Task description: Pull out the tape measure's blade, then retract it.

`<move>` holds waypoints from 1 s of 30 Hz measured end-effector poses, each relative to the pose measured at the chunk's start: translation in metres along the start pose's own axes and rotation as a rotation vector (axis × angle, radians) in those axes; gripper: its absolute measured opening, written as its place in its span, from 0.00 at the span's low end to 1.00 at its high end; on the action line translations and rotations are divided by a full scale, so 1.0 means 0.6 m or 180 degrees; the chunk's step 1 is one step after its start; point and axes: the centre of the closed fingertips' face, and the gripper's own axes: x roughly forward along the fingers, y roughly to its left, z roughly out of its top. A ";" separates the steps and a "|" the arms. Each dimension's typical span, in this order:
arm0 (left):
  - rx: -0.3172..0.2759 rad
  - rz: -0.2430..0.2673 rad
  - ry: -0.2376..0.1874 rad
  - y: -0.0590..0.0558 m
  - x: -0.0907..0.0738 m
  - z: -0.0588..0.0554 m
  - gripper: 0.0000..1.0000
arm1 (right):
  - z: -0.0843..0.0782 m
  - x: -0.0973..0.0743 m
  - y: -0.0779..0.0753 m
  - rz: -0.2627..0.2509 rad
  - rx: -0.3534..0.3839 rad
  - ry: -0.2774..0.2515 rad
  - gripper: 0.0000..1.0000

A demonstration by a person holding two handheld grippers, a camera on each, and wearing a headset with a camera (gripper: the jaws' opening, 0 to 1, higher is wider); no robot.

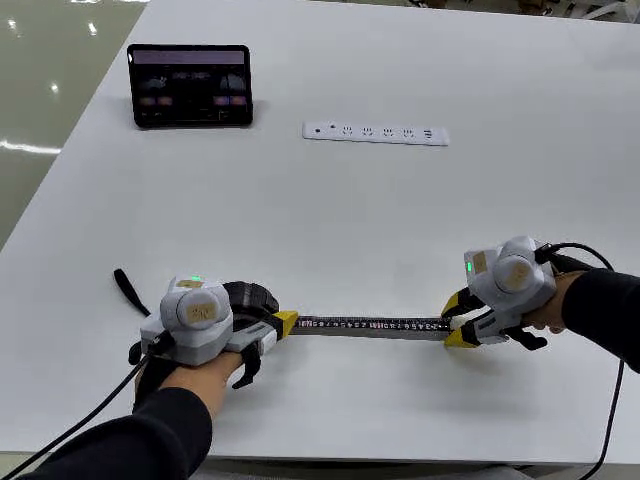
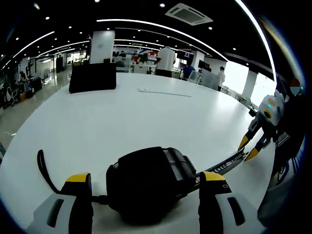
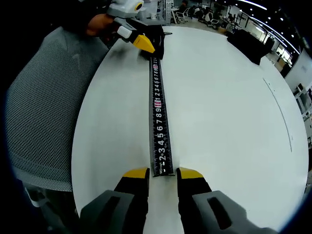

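My left hand-held gripper (image 1: 268, 335) stands wide, its yellow-tipped jaws clasping the black tape measure case (image 1: 250, 298) from both sides. The case sits on the white desk (image 1: 400, 220) close to the front edge, left of the middle. In the left gripper view the case (image 2: 146, 183) sits between the two jaws. Its thin black wrist strap (image 2: 44, 168) curls away on the desk toward the left edge.

The dark numbered blade (image 1: 370, 324) is drawn out of the case. It runs low over the desk, roughly parallel to the front edge, toward the right. My right hand-held gripper (image 1: 456, 322) meets its free end. There the jaws are narrow, and the blade's tip is pinched between the yellow fingertips. In the right gripper view the blade (image 3: 158, 112) runs straight away from those jaws, white numerals up, to the case held at the far end.

Near the far left corner a black tablet with a lit screen (image 1: 190, 85) stands propped up. A white power strip (image 1: 376, 132) lies flat near the middle of the desk's far side, well apart from both grippers.
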 end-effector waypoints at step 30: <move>-0.0149 0.0018 0.0028 -0.004 -0.010 0.010 0.62 | 0.000 0.009 -0.003 0.0007 0.0183 0.0476 0.11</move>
